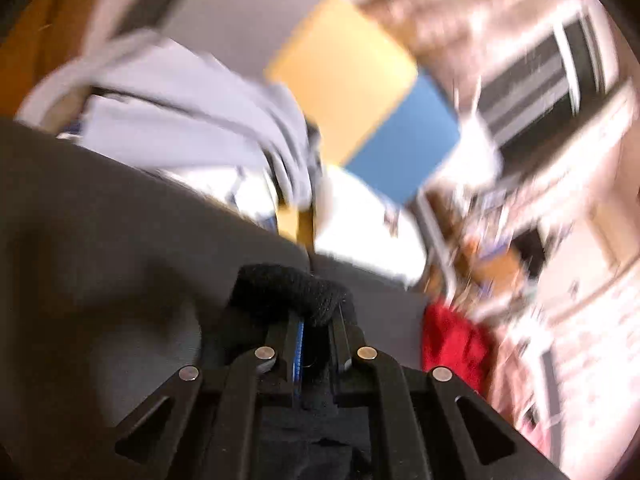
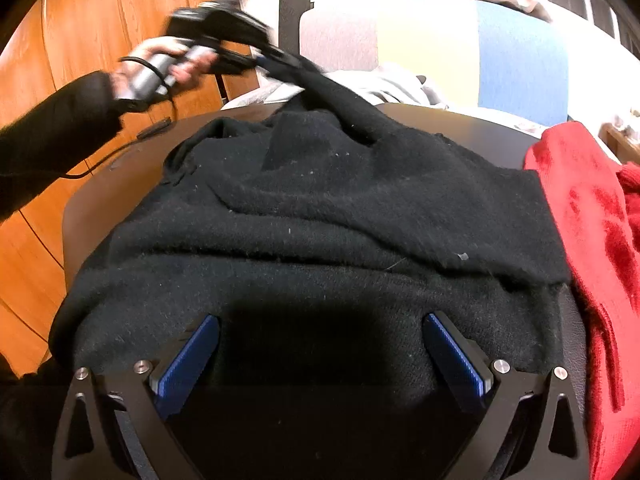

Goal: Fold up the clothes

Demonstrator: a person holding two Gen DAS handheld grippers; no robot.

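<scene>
Black sweater (image 2: 320,216): spread across the dark round tabletop (image 2: 96,192), one corner lifted at the far edge.
Left claw (image 2: 280,62): clenched on that lifted corner, the knit bunched between its fingers.
Right claw (image 2: 320,360): released, jaws wide over the sweater's near hem.
Red garment (image 2: 592,240): at the tabletop's right edge, touching the sweater.

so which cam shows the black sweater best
The right wrist view: the black sweater lies spread over the dark table, one corner pulled up by the left gripper. The left wrist view, blurred, shows only a pinched fold of it.
</scene>
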